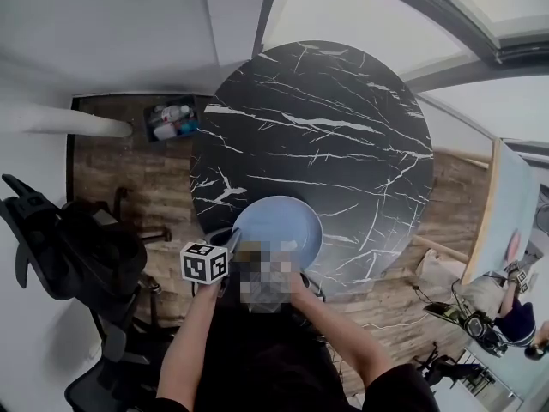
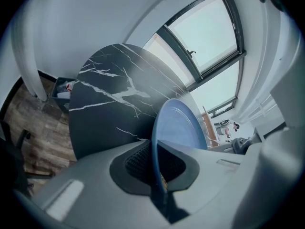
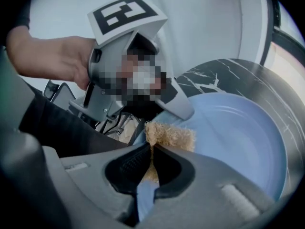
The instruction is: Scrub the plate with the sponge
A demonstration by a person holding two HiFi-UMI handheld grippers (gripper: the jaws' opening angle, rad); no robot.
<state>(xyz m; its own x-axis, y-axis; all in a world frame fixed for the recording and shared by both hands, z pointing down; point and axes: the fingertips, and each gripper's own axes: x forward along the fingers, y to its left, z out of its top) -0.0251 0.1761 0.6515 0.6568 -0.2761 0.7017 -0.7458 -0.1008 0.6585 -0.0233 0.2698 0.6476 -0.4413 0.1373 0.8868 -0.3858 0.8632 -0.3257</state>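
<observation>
Against smooth round plate point(image 3: 238, 137), fuzzy sponge point(image 3: 171, 136)

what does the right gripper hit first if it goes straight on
Likely the blue plate, which its sponge seems to touch; the left gripper holding the plate is just beyond.
</observation>
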